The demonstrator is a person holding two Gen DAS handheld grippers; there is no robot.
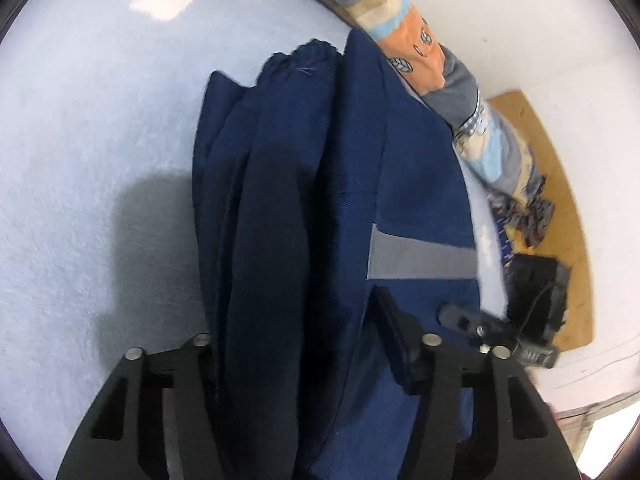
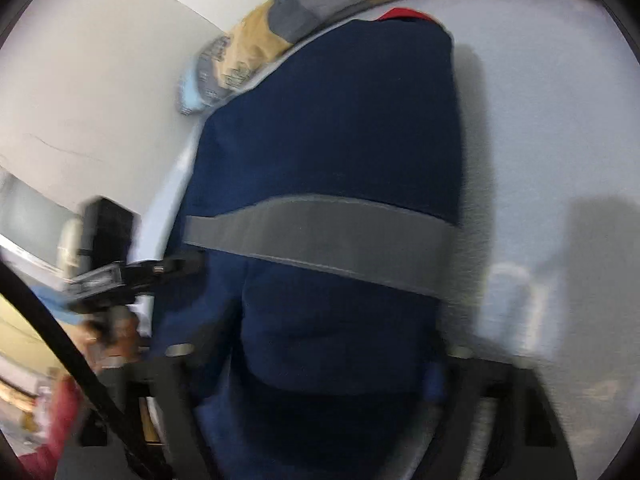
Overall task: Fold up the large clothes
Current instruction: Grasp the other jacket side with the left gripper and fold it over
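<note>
A navy garment with a grey reflective band lies folded lengthwise on a pale blue sheet. My left gripper has a thick fold of it filling the gap between its fingers, and the right pad presses the cloth. In the blurred right wrist view the garment and its band bulge between the fingers of my right gripper, which closes on the near edge. Each gripper shows in the other's view, at the garment's side: the right one and the left one.
A patterned quilt is bunched along the far edge of the sheet, against a white wall. A brown wooden board lies beside the bed. A hand and a red sleeve show at the lower left.
</note>
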